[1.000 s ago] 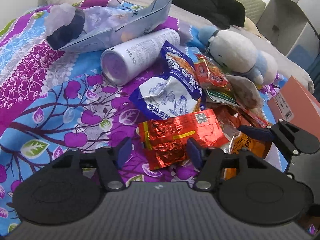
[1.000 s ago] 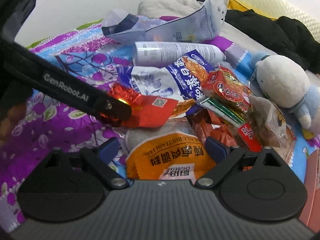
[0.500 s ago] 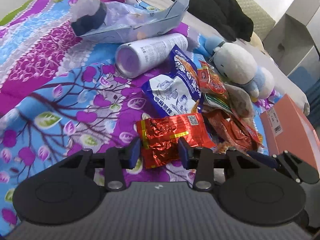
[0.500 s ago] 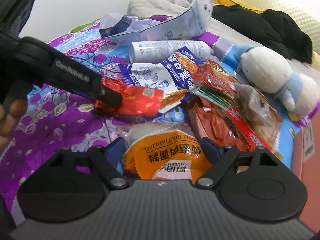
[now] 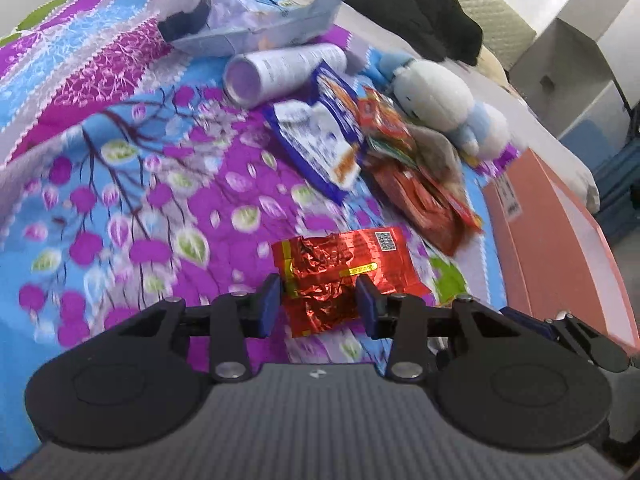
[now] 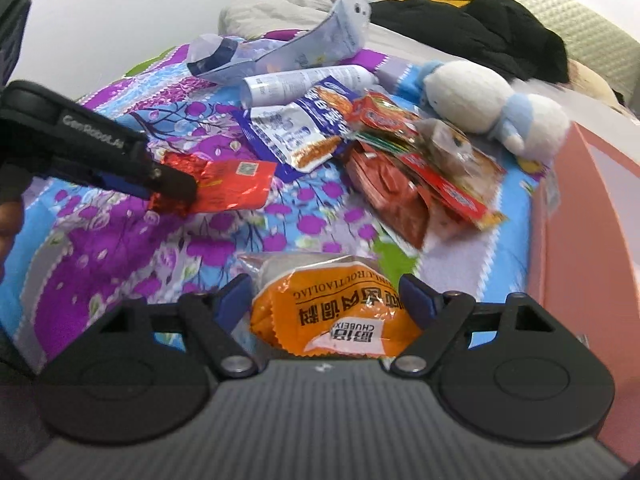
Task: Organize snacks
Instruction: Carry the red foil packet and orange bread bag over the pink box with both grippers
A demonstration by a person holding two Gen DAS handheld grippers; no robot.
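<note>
My left gripper (image 5: 318,300) is shut on a crinkled red foil snack packet (image 5: 340,264), held clear of the bedspread (image 5: 120,208). The right wrist view shows that same gripper (image 6: 172,184) at the left, with the red packet (image 6: 236,184) sticking out of it. My right gripper (image 6: 326,296) holds an orange snack packet (image 6: 332,308) between its pads, its jaws still closing on it. The remaining snack pile (image 6: 400,160), red and blue-white packets, lies beyond both grippers.
An orange-pink box (image 5: 560,240) stands at the right edge of the bed. A white and blue plush toy (image 6: 480,100), a white canister (image 5: 276,72) and a torn pale bag (image 5: 260,28) lie behind the pile. Dark clothes (image 6: 480,28) are heaped at the back.
Both grippers have pulled back from the pile, each carrying its packet. The left jaws narrowed onto the red packet, the right jaws onto the orange one. More of the box shows.
</note>
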